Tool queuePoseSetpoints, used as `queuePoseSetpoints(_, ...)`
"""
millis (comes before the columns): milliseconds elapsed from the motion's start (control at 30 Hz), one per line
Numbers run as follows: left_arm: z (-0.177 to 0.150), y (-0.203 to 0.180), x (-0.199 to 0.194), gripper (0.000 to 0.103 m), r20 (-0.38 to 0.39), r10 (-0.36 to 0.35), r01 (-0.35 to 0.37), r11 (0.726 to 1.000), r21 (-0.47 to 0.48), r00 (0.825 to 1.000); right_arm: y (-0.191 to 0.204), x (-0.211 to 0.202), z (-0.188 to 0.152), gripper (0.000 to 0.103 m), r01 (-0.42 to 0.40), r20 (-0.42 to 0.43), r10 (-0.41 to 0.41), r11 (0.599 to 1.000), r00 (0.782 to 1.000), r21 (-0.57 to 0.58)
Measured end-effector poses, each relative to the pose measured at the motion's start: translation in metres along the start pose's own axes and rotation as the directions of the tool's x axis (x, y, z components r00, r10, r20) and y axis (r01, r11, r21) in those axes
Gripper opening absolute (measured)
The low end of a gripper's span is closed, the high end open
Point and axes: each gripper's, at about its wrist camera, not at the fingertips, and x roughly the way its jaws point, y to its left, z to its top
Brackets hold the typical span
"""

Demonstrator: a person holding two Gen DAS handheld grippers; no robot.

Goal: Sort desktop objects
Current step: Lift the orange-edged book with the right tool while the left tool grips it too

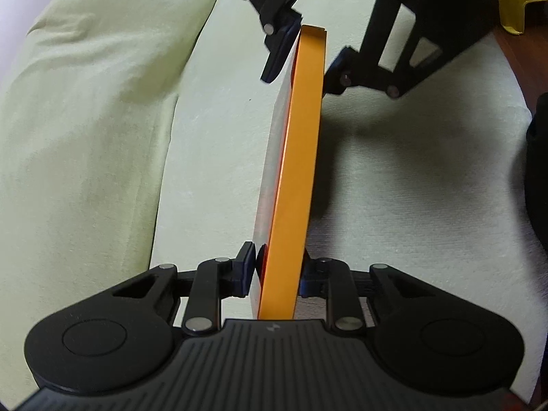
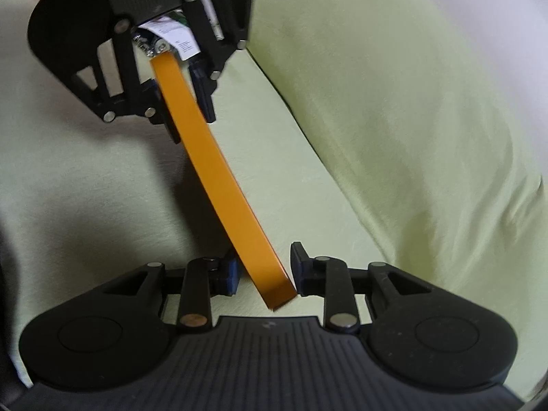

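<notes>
The orange-edged flat box (image 1: 301,157) hangs on edge above the pale green cloth (image 1: 85,137), left tongs (image 1: 279,270) pinching one end. The right tongs (image 2: 263,274) look spread around the other end, perhaps touching one side, so the box could pivot or slip from the single grip.

Book (image 1: 298,171): orange edge, pale grey face.
Left gripper (image 1: 277,274): black, with dark blue pads; body ribbed in fine lines.
Right gripper (image 2: 263,274): black, blue pads, silver pivot pins.
Cloth (image 1: 85,137): pale green, plain.
Stool (image 1: 517,0): yellow.
</notes>
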Motion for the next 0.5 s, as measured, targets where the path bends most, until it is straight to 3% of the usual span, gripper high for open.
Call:
queuePoseSetpoints(200, 0.001, -0.001, -0.003, 0.028, -0.005, 0.001, -0.001, 1.0, 0.01, 1.0, 0.011, 0.009, 0.01, 0.024, 0.015, 0.01, -0.014, 0.991, 1.0, -0.132)
queuePoseSetpoints(500, -0.001, -0.007, -0.01, 0.027, 0.0, 0.012, -0.012, 1.0, -0.005, 1.0, 0.011, 0.001, 0.012, 0.019, -0.018, 0.014, 0.02, 0.983, 1.0, -0.184)
